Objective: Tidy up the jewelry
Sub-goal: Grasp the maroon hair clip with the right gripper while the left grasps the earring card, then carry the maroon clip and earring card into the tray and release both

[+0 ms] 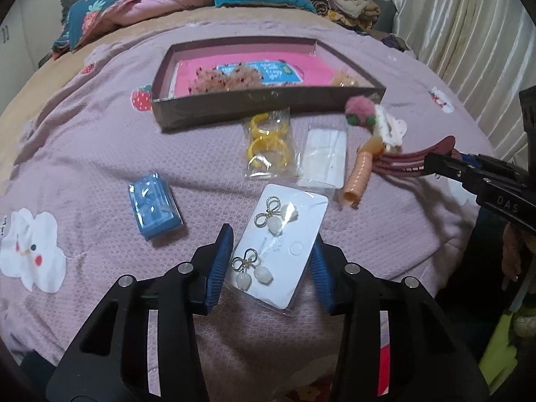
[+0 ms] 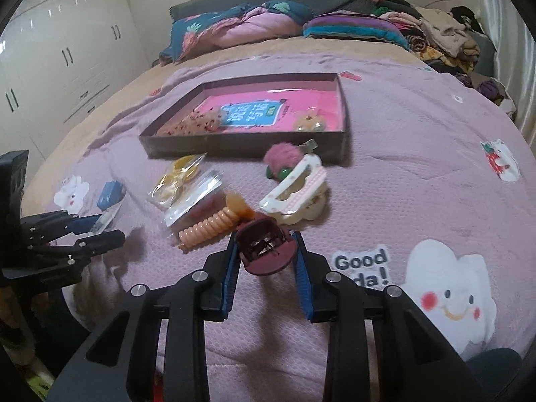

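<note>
In the left wrist view my left gripper (image 1: 273, 248) stands around a white earring card (image 1: 281, 244) in a clear sleeve, blue pads at both edges, seemingly gripping it. The brown tray (image 1: 268, 100) holds a pink book and fluffy hair pieces. My right gripper (image 2: 266, 254) is shut on a dark red claw clip (image 2: 264, 251), which also shows at the right of the left wrist view (image 1: 408, 160). A yellow ring bag (image 1: 268, 144), a white card sleeve (image 1: 323, 157), a peach coil tie (image 1: 360, 174) and a blue box (image 1: 154, 207) lie on the pink bedspread.
A pink pom-pom clip (image 2: 281, 160) and a white claw clip (image 2: 294, 194) lie in front of the tray (image 2: 248, 147). Folded blankets and clothes (image 2: 335, 26) pile at the bed's far end. White wardrobes (image 2: 60, 60) stand left, a curtain (image 1: 469, 33) right.
</note>
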A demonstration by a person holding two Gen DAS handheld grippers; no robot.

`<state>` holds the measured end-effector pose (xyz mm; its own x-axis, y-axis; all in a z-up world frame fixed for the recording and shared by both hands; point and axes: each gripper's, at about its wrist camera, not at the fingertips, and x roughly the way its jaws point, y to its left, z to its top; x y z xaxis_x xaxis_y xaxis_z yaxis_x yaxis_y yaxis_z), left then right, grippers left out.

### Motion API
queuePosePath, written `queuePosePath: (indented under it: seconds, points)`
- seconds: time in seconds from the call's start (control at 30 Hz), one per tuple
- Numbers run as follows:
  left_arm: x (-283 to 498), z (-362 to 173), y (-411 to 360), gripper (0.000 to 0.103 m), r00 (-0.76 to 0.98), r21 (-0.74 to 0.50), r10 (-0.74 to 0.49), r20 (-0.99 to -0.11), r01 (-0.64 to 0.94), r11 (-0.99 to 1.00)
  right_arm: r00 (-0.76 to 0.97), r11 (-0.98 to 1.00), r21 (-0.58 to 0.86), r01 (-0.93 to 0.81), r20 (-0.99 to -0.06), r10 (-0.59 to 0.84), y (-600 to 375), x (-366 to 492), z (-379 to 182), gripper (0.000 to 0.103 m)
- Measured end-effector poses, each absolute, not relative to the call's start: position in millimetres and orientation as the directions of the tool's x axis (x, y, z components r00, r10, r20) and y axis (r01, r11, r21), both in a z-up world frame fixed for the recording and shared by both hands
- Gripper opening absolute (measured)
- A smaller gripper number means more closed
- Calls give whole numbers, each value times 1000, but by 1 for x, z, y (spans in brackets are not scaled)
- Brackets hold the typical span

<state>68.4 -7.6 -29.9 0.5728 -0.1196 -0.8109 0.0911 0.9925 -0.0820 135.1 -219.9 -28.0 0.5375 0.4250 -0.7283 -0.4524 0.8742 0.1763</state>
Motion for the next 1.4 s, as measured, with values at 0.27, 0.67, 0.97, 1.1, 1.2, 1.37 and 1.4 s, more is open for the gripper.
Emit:
queuePosePath:
  seconds: [0.27, 0.67, 0.97, 1.1, 1.2, 1.37, 1.4]
  points:
    - [73, -10, -10, 36, 605, -94, -133, -785, 95, 991, 573, 885, 195, -422, -700, 427, -244, 129, -11, 27]
    - [99, 18, 0, 36, 654, -109, -128, -745, 70, 992, 633, 898, 188, -398, -652, 417, -258, 138, 17, 27]
    - [129, 44, 14, 36, 696, -111, -111, -710, 46, 993, 684, 896, 172, -408, -593, 425, -255, 164, 50, 27]
    - [145, 56, 13, 36, 713, -98, -101, -694, 46, 994, 699, 894, 168, -415, -570, 432, -251, 179, 60, 27]
    - [157, 60, 11, 36, 716, -100, -101, -690, 44, 994, 704, 892, 169, -420, -560, 437, -247, 190, 65, 27]
    - [174, 59, 5, 36, 713, -99, -102, -694, 45, 994, 708, 886, 171, -430, -545, 449, -241, 211, 73, 27]
    - [178, 57, 3, 36, 710, -98, -103, -697, 48, 994, 708, 885, 173, -432, -542, 452, -240, 215, 74, 27]
